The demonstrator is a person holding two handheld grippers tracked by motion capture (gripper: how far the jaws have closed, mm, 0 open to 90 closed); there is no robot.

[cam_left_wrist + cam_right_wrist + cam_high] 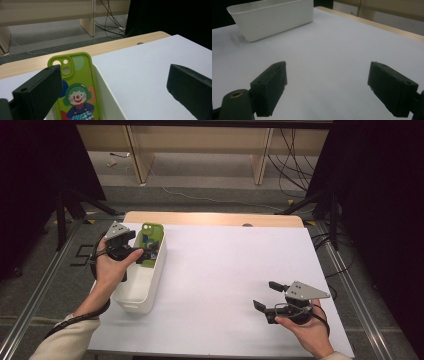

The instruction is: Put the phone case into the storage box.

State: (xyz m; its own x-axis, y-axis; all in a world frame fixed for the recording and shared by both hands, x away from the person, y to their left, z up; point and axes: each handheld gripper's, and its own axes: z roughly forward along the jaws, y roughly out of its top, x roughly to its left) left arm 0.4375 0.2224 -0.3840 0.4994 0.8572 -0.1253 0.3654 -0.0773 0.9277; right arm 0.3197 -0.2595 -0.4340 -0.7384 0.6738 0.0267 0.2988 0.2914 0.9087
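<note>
A green phone case (150,237) printed with a cartoon clown stands tilted at the far end of a white plastic bin (135,292) on the left of the table. My left gripper (147,254) hangs open over that end of the bin, just in front of the case. In the left gripper view the case (78,87) leans on the bin's wall (105,85), partly behind the left jaw, while the gripper (112,77) holds nothing. My right gripper (265,295) rests open low over the white table at the front right. In its own view that gripper (328,72) is empty.
A white sheet (225,265) covers the table, with a bare wooden strip (210,218) along the far edge. The bin (272,18) lies far off in the right gripper view. Black stand legs (75,205) and cables (295,165) are on the floor beyond the table.
</note>
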